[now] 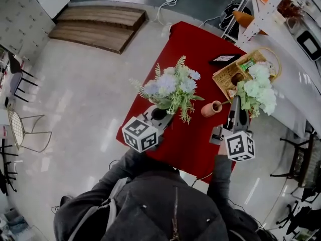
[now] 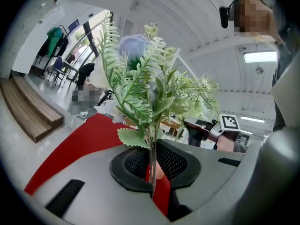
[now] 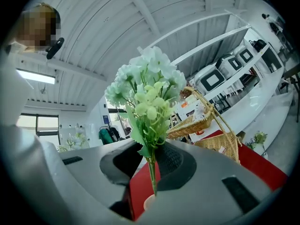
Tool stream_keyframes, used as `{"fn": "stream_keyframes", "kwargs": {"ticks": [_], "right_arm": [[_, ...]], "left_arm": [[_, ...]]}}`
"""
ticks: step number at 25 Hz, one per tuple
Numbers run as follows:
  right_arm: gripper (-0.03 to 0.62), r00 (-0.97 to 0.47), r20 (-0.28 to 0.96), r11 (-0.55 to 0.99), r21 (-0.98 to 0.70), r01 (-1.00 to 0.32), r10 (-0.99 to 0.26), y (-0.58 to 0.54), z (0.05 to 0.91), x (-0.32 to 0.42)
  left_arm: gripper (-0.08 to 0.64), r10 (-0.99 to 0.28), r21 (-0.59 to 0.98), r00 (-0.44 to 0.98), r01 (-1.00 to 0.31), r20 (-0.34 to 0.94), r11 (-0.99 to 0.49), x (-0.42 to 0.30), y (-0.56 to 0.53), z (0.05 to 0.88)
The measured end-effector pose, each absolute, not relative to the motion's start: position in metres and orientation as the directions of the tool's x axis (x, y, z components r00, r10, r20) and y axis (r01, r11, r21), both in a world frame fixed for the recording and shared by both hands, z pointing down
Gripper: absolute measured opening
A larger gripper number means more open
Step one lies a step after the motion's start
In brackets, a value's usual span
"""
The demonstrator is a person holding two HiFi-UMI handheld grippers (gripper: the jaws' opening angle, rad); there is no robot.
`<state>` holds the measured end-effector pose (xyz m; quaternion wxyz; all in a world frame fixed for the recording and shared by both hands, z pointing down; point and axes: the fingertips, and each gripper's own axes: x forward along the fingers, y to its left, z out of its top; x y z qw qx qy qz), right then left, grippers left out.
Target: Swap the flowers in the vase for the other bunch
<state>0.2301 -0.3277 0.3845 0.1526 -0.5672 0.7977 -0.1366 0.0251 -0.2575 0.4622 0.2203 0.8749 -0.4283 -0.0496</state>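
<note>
Head view first: the left gripper (image 1: 159,115) hangs over the near side of the red-covered table (image 1: 200,39) with the bunch of lavender-blue artificial flowers with fern sprigs (image 1: 170,87) standing up out of it. That bunch is well clear of the small terracotta vase (image 1: 211,108), presumably so the mouth stays free. The right gripper (image 1: 234,102) carries the bunch of pale green and white artificial blooms (image 1: 257,91) just in front of the woven wicker basket (image 1: 231,73), with the stem end angled at the vase beside it.

Left gripper view: the jaws are nearly together, pinched on the thin stems (image 2: 152,161) low down, so the heads fan out freely above.

Right gripper view: the jaws are clamped on the single green stem (image 3: 151,168), a little wider than the other pair. The stem's lower tip sits right at the vase's rim (image 3: 148,202). I can't tell whether it is inside yet. Gripping low and upright looks deliberate — it lets the stem drop straight in.
</note>
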Motion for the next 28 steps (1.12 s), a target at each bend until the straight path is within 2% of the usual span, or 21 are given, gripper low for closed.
{"fn": "stream_keyframes", "kwargs": {"ticks": [12, 28], "right_arm": [[0.078, -0.327, -0.04, 0.314, -0.406, -0.858, -0.944, -0.322, 0.424, 0.215], [0.078, -0.353, -0.002, 0.334, -0.333, -0.882, -0.936, -0.311, 0.452, 0.2]], "left_arm": [[0.037, -0.756, 0.446, 0.644, -0.715, 0.119, -0.539, 0.028, -0.261, 0.465], [0.037, -0.731, 0.445, 0.669, -0.7, 0.134, -0.559, 0.036, -0.259, 0.469]]}}
